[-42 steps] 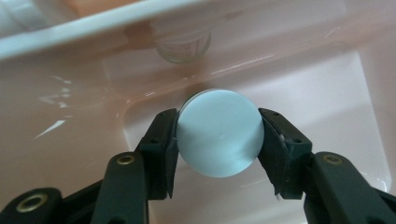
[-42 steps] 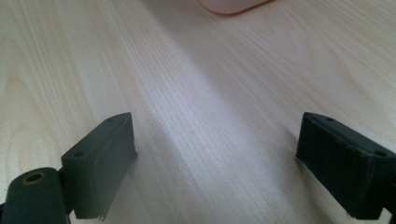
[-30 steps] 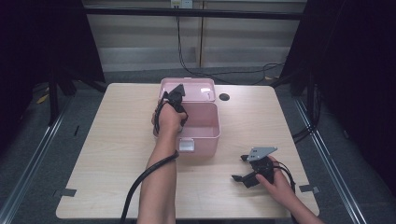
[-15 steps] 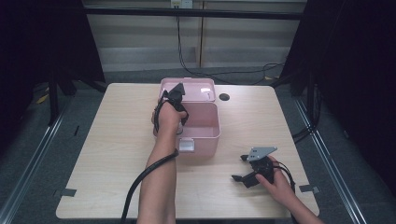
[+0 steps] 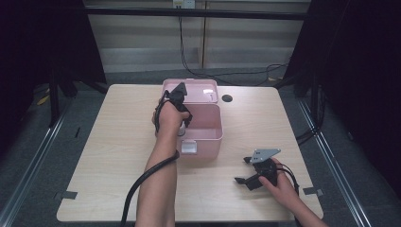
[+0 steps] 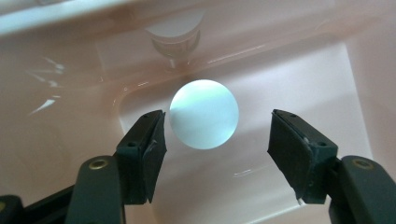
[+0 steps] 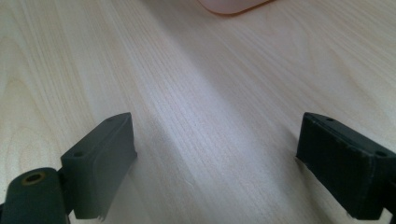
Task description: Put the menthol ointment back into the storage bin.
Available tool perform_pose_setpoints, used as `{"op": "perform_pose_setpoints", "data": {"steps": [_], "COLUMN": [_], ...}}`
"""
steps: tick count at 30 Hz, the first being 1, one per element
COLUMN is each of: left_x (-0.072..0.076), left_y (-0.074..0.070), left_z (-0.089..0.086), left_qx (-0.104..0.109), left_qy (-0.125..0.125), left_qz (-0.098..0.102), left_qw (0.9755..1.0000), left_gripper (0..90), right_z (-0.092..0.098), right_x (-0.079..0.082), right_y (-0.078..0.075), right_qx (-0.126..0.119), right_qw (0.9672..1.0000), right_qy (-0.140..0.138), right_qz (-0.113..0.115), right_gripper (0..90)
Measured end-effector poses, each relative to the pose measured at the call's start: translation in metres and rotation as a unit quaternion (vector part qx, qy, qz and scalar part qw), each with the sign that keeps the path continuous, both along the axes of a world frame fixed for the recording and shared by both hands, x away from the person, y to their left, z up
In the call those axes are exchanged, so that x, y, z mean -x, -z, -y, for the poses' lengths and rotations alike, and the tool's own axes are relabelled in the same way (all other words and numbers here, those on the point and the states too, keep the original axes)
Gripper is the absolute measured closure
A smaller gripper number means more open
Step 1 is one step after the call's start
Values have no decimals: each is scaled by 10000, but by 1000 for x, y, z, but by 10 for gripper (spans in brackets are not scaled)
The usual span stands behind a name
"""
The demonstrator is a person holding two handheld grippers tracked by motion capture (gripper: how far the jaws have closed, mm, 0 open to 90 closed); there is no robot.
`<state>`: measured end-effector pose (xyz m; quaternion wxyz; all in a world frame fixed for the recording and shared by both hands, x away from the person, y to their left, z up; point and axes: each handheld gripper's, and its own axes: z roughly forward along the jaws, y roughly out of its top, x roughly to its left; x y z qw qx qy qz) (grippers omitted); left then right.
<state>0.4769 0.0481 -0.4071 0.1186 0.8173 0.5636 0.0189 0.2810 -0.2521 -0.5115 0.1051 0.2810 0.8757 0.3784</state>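
1. In the high view, a glossy pink plastic box (image 5: 204, 124) with rounded corners stands open near the middle of a pale wood-grain table (image 5: 113, 142). Its lid is tipped back at the far side, and a small whitish latch sits on the front wall.
2. The left gripper (image 5: 181, 105) in that view reaches down over the box's left rim, held by a hand whose forearm comes up from the bottom edge. A black cable trails along the arm.
3. The left gripper view adds the inside of the box. A smooth, matte white ball (image 6: 204, 114) lies on the shiny pink floor, with a round moulded boss on the wall behind it.
4. There the two black jaws stand apart, one on either side of the ball. The left one is just beside the ball, the right one is clear of it, and neither is pressing on it.
5. The right gripper (image 5: 247, 171) rests low at the table's near right, well apart from the box and held by the other hand. A grey three-cornered plate sits on top of it.
6. The right gripper view shows its jaws spread wide over bare wood grain, holding nothing. A pink corner of the box shows at the top edge.
7. I can read no writing or brand mark anywhere.
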Motion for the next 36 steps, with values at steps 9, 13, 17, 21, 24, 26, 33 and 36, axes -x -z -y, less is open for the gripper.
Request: {"op": "perform_pose_setpoints", "data": {"steps": [9,13,17,21,24,26,33,36], "left_x": [3,5,8,14,18,22,29,33], "left_y": [-7,-16,-22,-31,-38,-45,-58,-64], "left_z": [-5,-9,-10,-13,-15,-19,-26,-32], "left_qx": [25,48,79,103,147,191,250,273], "left_qy": [47,110,164,248,311,358,464,455], "left_qz": [-149,-170,-155,-179,-190,-167,-179,-149], "left_qw": [9999,9998,9997,9995,9992,9990,9985,9985], "left_gripper": [334,330,326,323,320,318,314,311], "right_z": [0,0,0,0,0,0,0,0], "right_x": [0,0,0,0,0,0,0,0], "right_y": [0,0,0,0,0,0,0,0], "right_qx": [-2,2,1,1,2,-1,-1,0], "right_qw": [10000,10000,10000,10000,10000,10000,10000,10000], "right_qy": [-3,0,-1,-2,0,1,4,3], "right_qz": [-1,1,1,0,0,-5,-4,2], "right_gripper": [109,109,108,108,109,109,109,109]}}
